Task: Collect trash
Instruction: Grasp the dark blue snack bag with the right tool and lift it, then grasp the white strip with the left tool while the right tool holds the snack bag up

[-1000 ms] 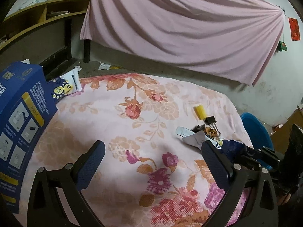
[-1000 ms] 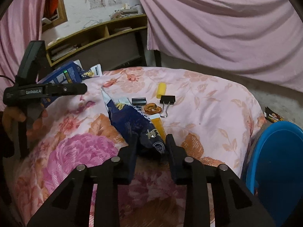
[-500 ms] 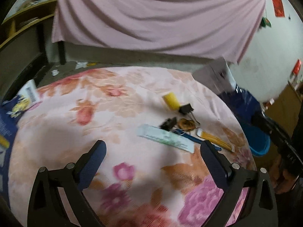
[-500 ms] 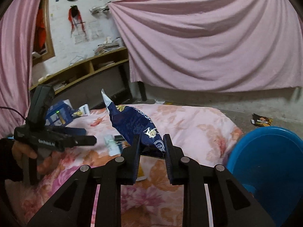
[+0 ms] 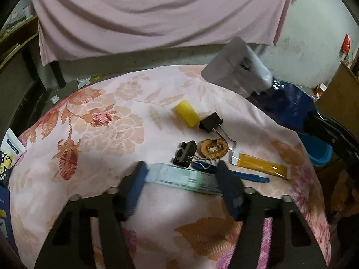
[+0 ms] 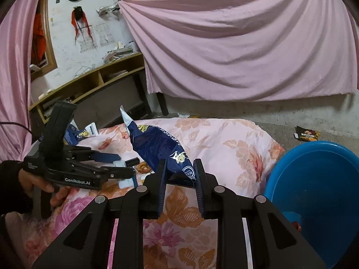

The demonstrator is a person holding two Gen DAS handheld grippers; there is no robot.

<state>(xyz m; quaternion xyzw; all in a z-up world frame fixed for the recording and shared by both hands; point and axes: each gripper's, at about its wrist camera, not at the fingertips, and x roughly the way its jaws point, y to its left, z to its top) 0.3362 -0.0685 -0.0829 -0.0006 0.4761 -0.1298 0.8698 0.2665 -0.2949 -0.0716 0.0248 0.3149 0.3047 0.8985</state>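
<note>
My right gripper (image 6: 179, 168) is shut on a dark blue snack bag (image 6: 161, 148) and holds it in the air above the table's right side, left of a blue bin (image 6: 314, 190). The bag (image 5: 237, 71) also shows at the right of the left wrist view. My left gripper (image 5: 181, 172) is open, its fingers straddling a long green-and-white wrapper (image 5: 186, 179) on the floral tablecloth (image 5: 101, 134). Just beyond lie a yellow sachet (image 5: 260, 164), a blue strip (image 5: 246, 176) and a round brown scrap (image 5: 213, 149).
Two black binder clips (image 5: 211, 123) (image 5: 185, 153) and a yellow eraser-like block (image 5: 187, 113) lie on the table. A small packet (image 5: 9, 154) sits at the left edge. A dark wrapper (image 6: 306, 133) lies on the floor. Shelves (image 6: 89, 83) and pink curtains stand behind.
My right gripper lifted the blue snack bag off the table and carried it toward the blue bin. My left gripper moved right and down to the green-and-white wrapper, its fingers narrowing around it.
</note>
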